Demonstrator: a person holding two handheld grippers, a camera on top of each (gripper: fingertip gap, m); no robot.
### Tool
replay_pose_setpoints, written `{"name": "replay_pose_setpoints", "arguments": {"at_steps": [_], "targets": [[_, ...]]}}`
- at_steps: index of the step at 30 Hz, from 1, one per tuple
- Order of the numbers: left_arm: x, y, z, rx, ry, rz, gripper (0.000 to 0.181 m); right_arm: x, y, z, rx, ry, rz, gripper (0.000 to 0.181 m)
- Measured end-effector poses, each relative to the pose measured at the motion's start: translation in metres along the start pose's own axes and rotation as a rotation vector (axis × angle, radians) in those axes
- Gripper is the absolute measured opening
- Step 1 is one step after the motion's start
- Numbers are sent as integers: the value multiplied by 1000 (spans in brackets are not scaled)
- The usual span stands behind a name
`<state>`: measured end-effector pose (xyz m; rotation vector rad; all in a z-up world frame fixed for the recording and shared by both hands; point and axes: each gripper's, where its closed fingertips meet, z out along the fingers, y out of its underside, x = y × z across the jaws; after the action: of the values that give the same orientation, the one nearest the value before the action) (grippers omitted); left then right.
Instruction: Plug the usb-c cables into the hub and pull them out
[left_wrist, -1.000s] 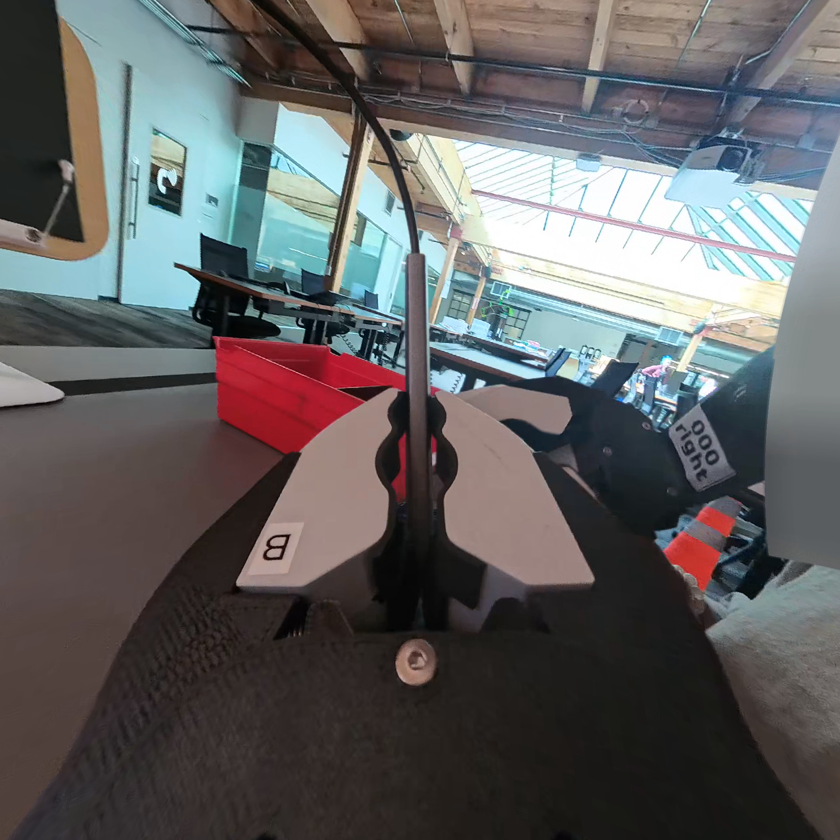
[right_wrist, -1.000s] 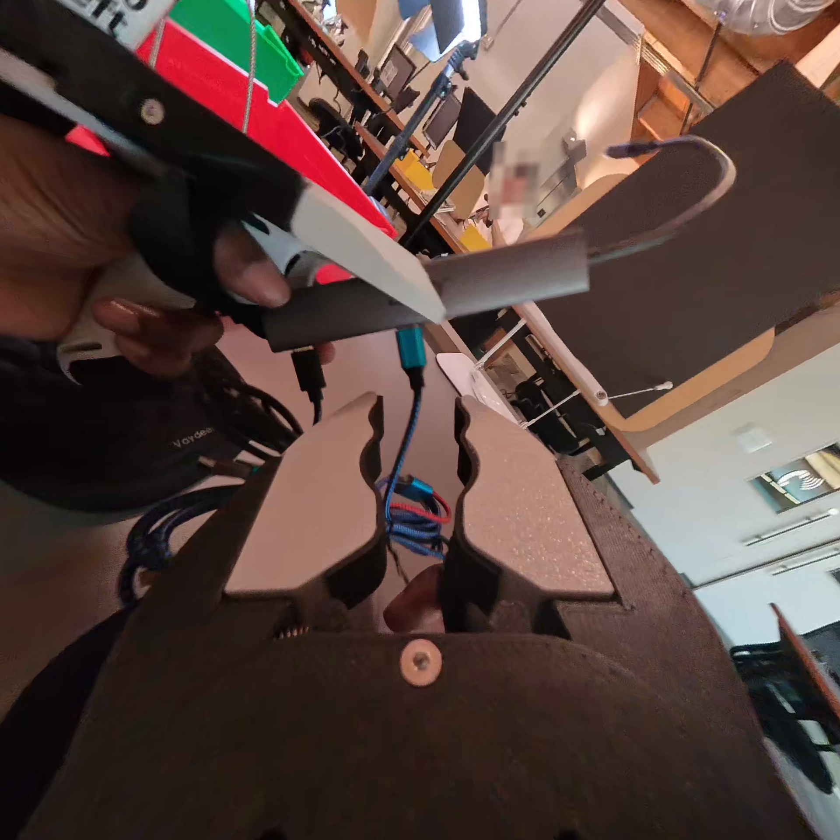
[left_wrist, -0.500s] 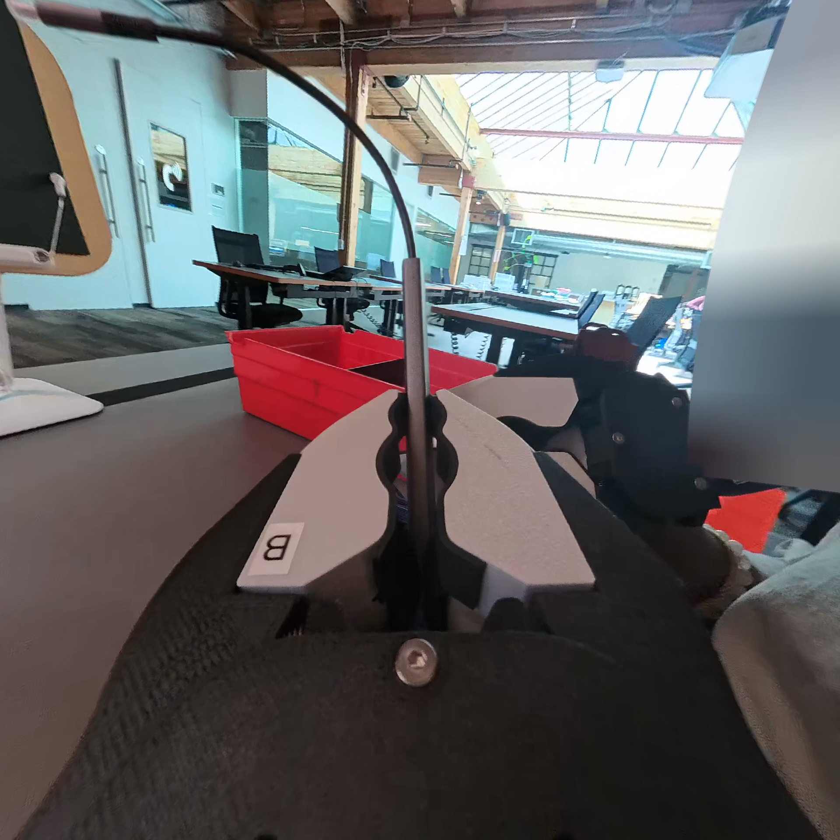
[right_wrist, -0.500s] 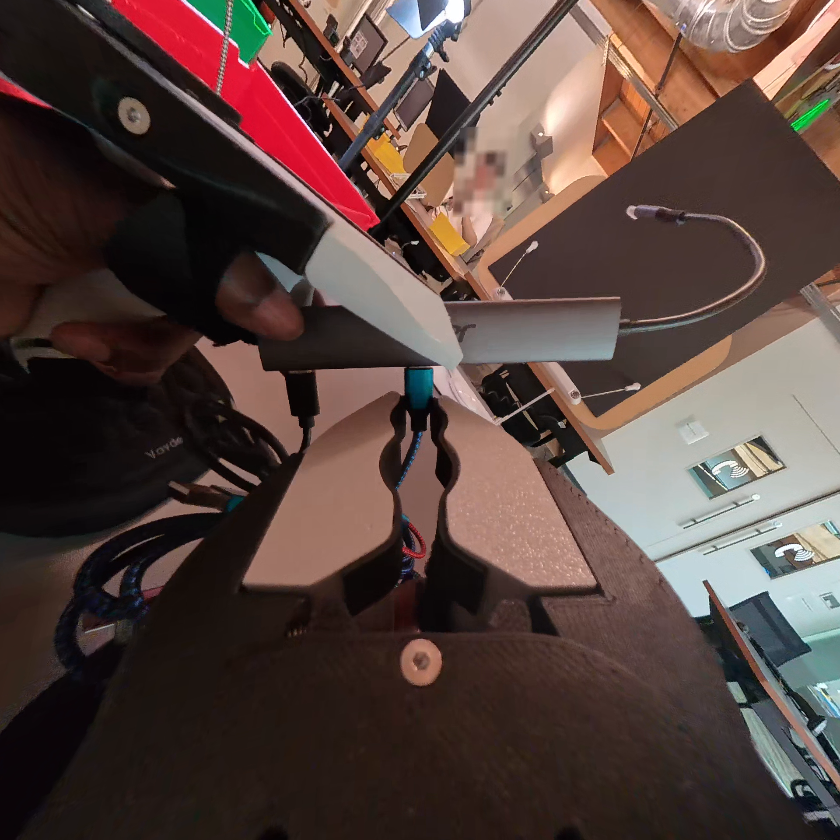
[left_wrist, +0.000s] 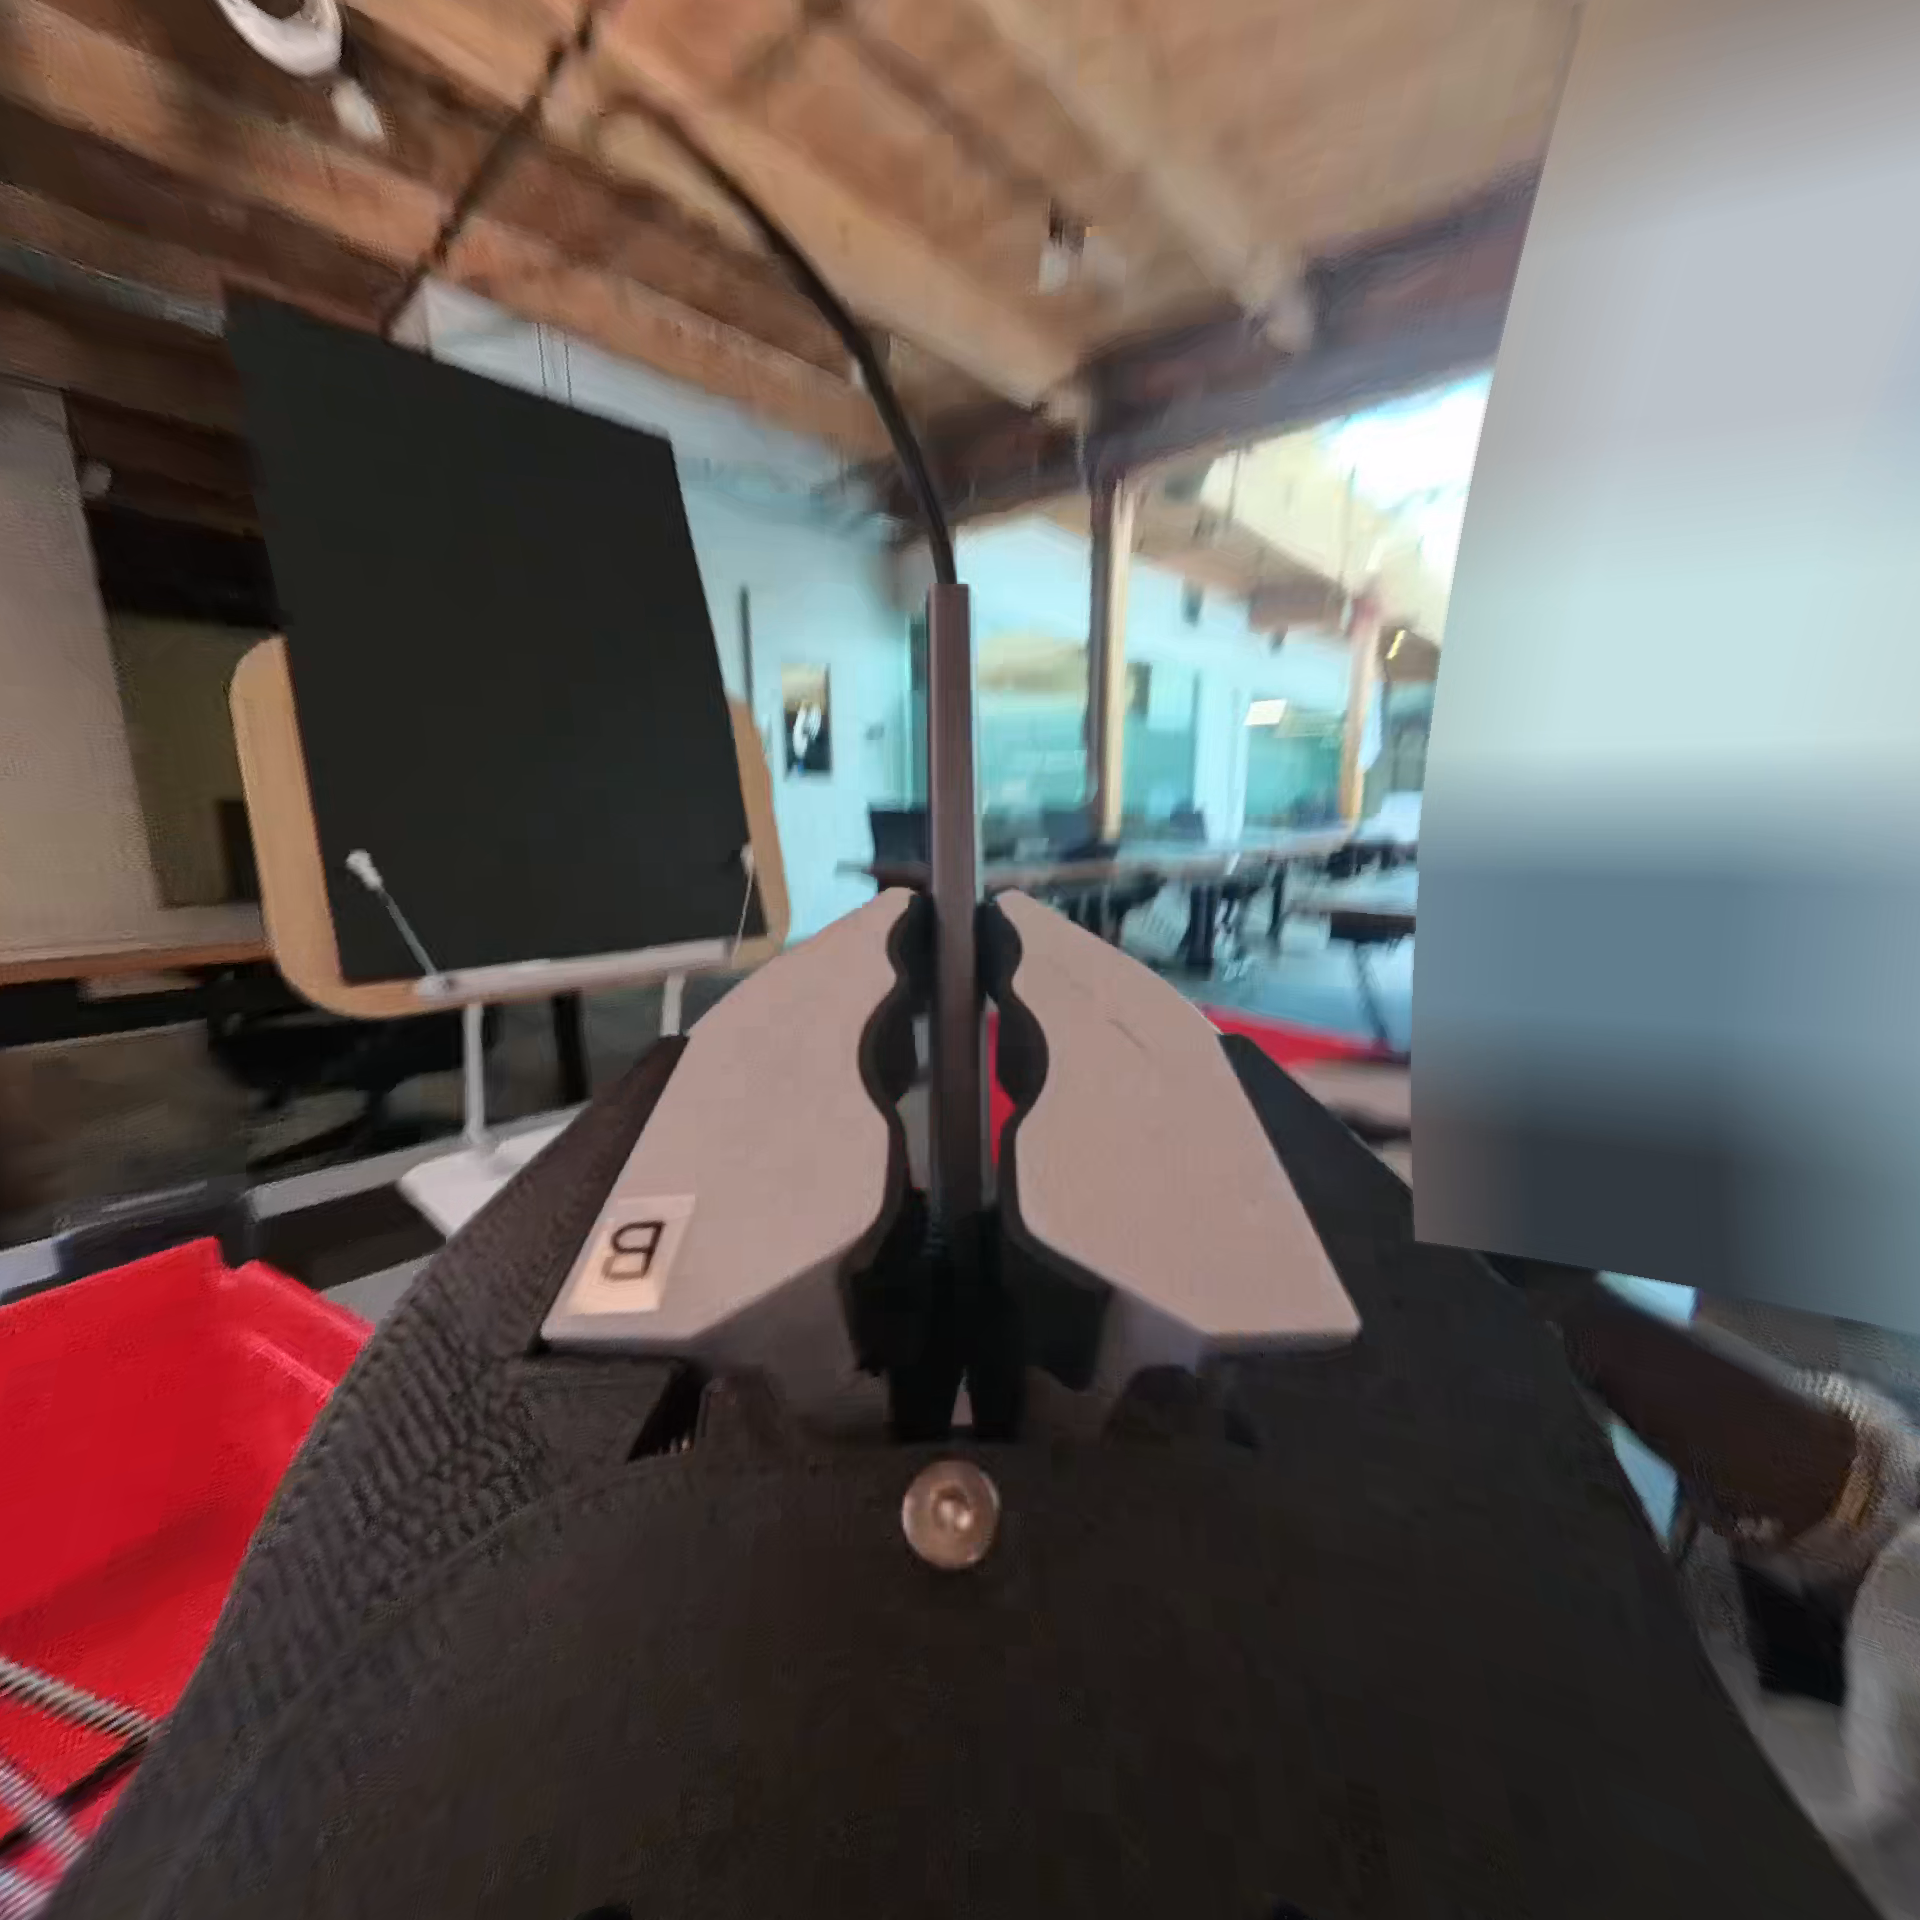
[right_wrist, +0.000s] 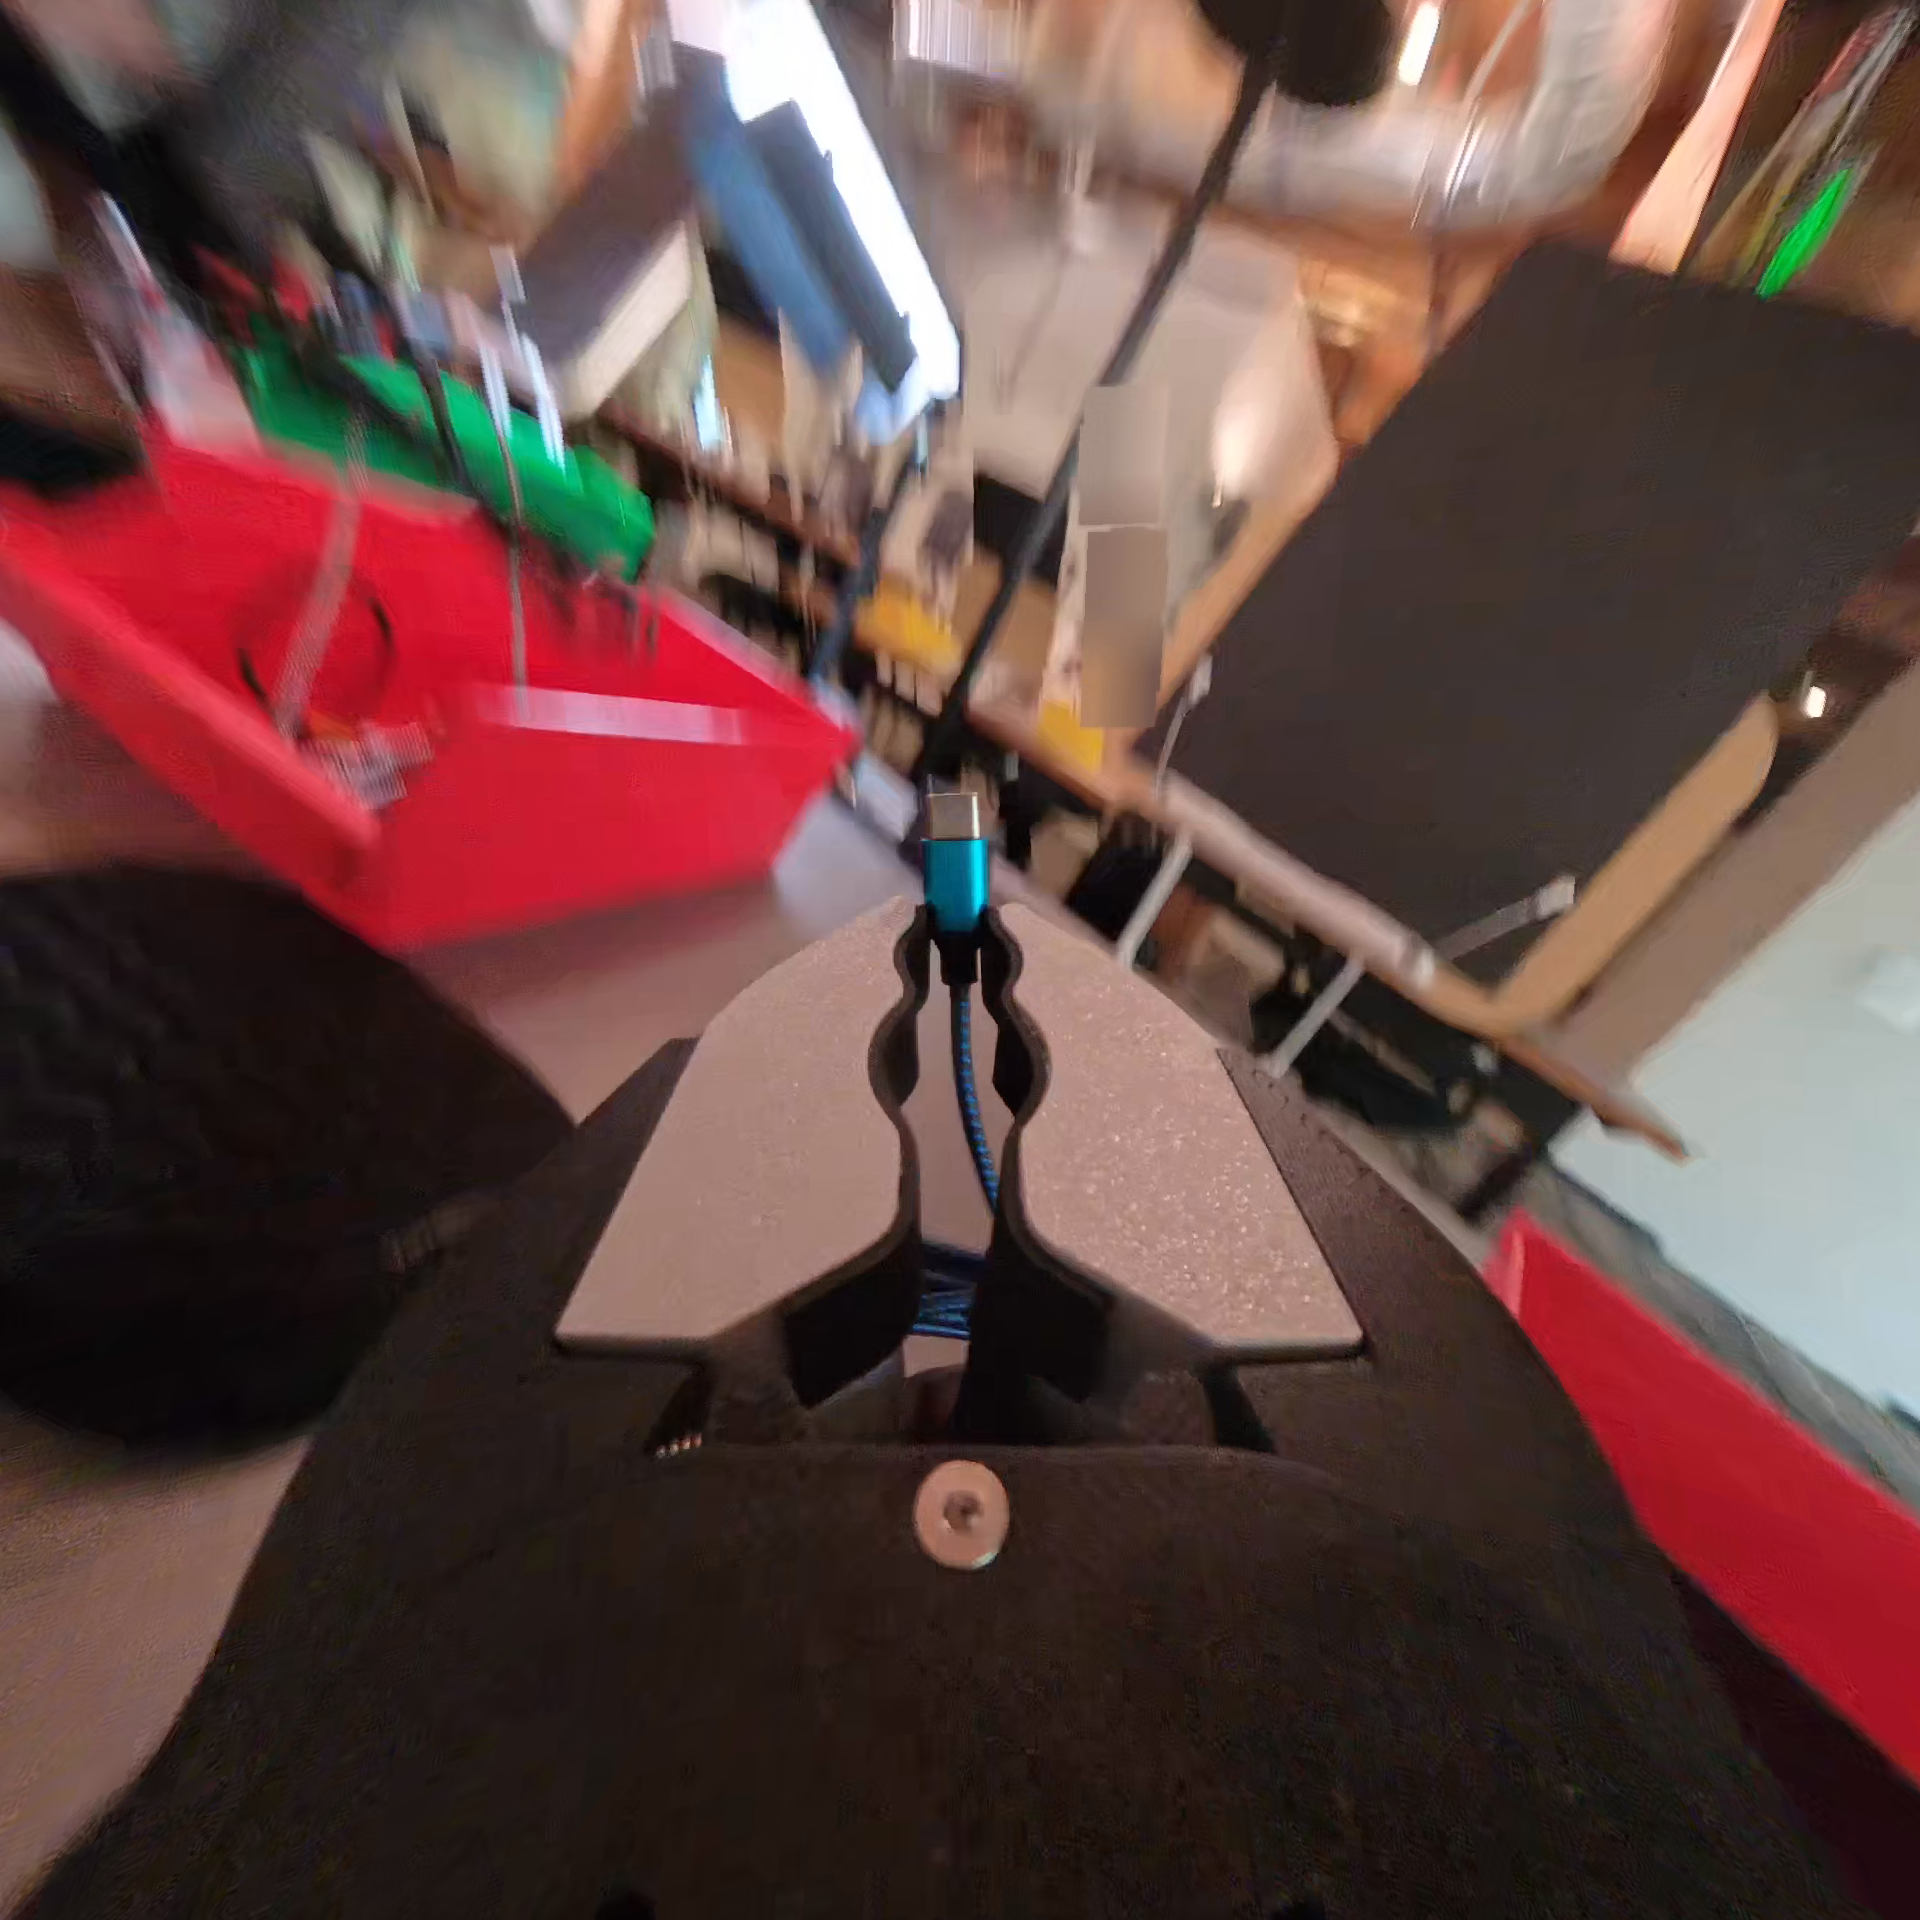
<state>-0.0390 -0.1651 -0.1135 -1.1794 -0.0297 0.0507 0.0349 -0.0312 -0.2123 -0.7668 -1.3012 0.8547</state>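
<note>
Grey fingers of the left gripper (left_wrist: 951, 914) sit at the centre of the left wrist view, clenched on a slim dark grey metal hub (left_wrist: 954, 873) seen edge-on. The hub stands upright between the fingertips and rises above them to mid-frame, where its thin black lead (left_wrist: 862, 353) leaves its top end and arcs to the upper left against the wooden ceiling. A white sticker marks the left finger (left_wrist: 769, 1122). A red plastic bin (left_wrist: 135, 1423) fills the lower left corner, and a black panel on a pale wooden board with a white stand (left_wrist: 488, 727) stands at the middle left. A blurred grey patch covers the right edge.

In the right wrist view, the right gripper (right_wrist: 958, 920) is closed on a blue braided usb-c cable (right_wrist: 977, 1122), pinching it just behind the turquoise metal plug (right_wrist: 953, 873). The plug juts out past the fingertips at the centre of the frame, its silver tip bare and free of any port. The braided cord runs back down the slot between the fingers. A red plastic tray (right_wrist: 582, 821) lies at the middle left on the grey tabletop (right_wrist: 623, 977), with a green bin (right_wrist: 540, 478) behind it; both are smeared by motion blur. A rounded black shape (right_wrist: 208, 1143) fills the left edge. The hub does not show in this view.
</note>
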Motion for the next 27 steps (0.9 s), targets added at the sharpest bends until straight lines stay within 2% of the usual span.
{"name": "replay_pose_setpoints", "arguments": {"at_steps": [1, 2, 5, 8, 13, 17, 21, 27], "targets": [[7, 5, 4, -25, 24, 12, 8, -2, -19, 3, 63, -11, 13, 9], [17, 4, 8, -8, 72, -14, 8, -5, -23, 7, 66, -32, 11, 9], [29, 7, 14, 25, 140, -37, 8, 11, -17, 0, 47, -20, 40, 9], [30, 23, 16, -10, 183, -98, 8, 31, -26, -20, 103, 5, 149, 9], [35, 26, 21, 3, 195, -89, 8, 62, -47, -42, 167, 68, 162, 8], [30, 32, 21, -19, 170, -86, 8, 101, -53, -54, 129, 206, 102, 9], [24, 34, 19, 2, 177, -157, 8, 158, -29, -64, -2, 414, 75, 9], [18, 40, 19, -6, 167, -182, 8, 227, 43, -88, -198, 742, 124, 10]]}}
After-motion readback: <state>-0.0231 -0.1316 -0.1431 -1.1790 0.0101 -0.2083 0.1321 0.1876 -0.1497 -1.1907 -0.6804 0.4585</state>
